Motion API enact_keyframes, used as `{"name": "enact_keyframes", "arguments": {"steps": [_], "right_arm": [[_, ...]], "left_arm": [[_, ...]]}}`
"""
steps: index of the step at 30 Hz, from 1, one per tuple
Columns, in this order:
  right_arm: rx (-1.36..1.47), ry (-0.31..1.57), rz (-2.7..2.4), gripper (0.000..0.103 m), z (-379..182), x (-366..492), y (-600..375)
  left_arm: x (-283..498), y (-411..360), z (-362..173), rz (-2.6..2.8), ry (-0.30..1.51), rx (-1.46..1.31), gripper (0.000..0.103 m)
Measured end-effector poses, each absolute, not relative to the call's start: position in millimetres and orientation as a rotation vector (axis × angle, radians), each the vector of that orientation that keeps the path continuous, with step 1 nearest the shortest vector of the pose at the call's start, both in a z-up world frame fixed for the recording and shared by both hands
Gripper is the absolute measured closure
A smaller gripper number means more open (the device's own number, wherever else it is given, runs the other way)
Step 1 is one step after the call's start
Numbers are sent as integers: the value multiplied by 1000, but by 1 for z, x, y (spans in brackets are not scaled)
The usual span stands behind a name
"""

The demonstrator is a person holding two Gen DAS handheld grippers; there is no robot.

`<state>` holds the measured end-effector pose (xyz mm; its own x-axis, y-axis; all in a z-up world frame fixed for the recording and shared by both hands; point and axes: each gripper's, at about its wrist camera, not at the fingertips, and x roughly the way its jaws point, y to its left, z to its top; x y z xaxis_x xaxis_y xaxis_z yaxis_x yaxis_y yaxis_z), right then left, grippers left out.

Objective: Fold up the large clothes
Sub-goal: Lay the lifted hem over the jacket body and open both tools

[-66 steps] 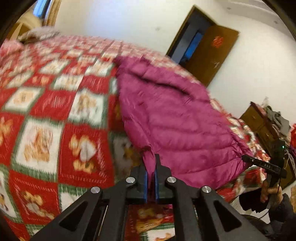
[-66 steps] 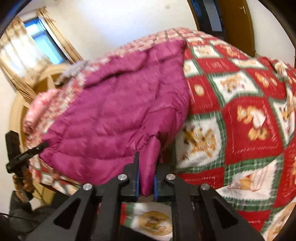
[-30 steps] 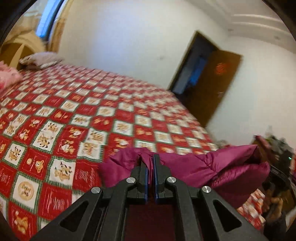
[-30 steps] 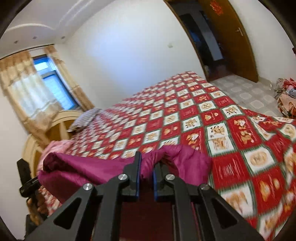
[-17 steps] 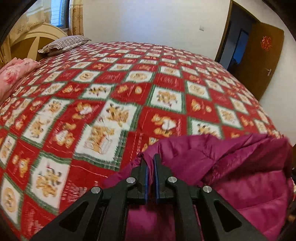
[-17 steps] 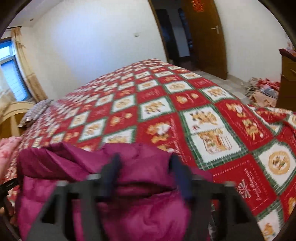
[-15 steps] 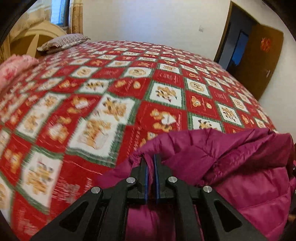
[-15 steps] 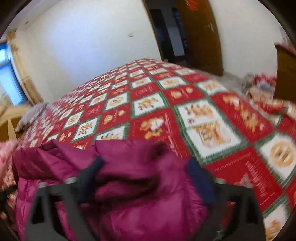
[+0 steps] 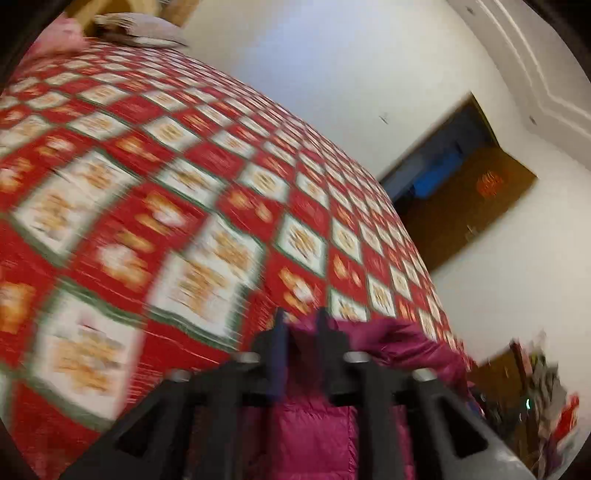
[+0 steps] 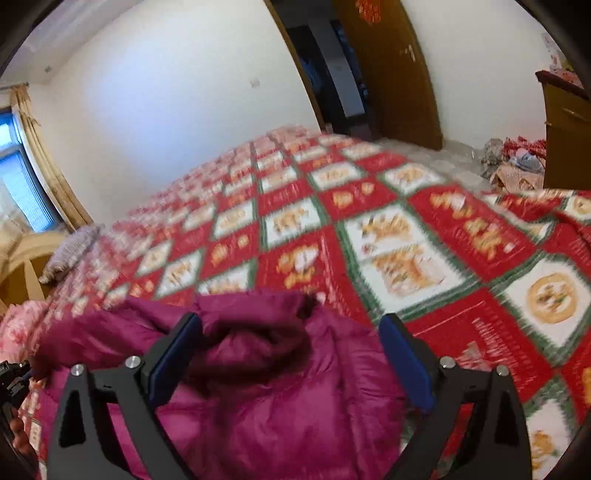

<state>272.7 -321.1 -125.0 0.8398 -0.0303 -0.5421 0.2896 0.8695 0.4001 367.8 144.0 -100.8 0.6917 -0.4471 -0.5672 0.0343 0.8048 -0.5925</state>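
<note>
A magenta quilted down jacket [image 10: 258,387] lies bunched on the near edge of a bed with a red, white and green patterned cover [image 10: 369,229]. My right gripper [image 10: 291,325] is wide open above the jacket's folded edge, with the blue pads [image 10: 402,354] apart and nothing between them. In the left wrist view the jacket [image 9: 314,424] lies under the fingers. My left gripper [image 9: 301,328] has its jaws slightly parted, with jacket fabric showing in the gap; the view is blurred.
A pillow [image 9: 140,31] and a wooden headboard [image 10: 22,266] are at the bed's far end. An open brown door [image 10: 388,70] and a wooden cabinet [image 10: 565,136] stand to the right, with clothes heaped on the floor [image 10: 517,158].
Both grippers carried the jacket's edge up and over onto itself. The right gripper opened wide and let go. The left gripper's jaws have parted a little and its view has swung upward.
</note>
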Motion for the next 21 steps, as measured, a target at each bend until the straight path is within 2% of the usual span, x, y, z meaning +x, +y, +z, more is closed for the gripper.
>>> {"name": "enact_keyframes", "arguments": {"steps": [1, 2, 4, 5, 6, 8, 12, 15, 21], "right_arm": [[504, 516, -180, 5, -114, 262, -325], [506, 491, -186, 5, -107, 256, -325], [484, 442, -231, 17, -83, 240, -325], [452, 441, -233, 37, -74, 237, -319], [403, 466, -204, 51, -65, 240, -307], [328, 530, -105, 58, -58, 254, -279], [247, 620, 30, 58, -61, 292, -213], [211, 682, 17, 58, -82, 322, -185], [222, 773, -34, 58, -138, 345, -185]], "left_arm": [[365, 153, -92, -235, 754, -581, 28], [359, 161, -84, -207, 720, -585, 18], [344, 164, -69, -227, 646, -609, 18], [342, 156, -64, -244, 649, -583, 18], [341, 143, -59, -249, 662, -535, 18], [337, 95, -50, -257, 689, -381, 18], [327, -15, -56, -276, 706, -121, 17], [337, -64, -76, -226, 727, -36, 17], [367, -80, -128, -126, 855, -35, 17]]}}
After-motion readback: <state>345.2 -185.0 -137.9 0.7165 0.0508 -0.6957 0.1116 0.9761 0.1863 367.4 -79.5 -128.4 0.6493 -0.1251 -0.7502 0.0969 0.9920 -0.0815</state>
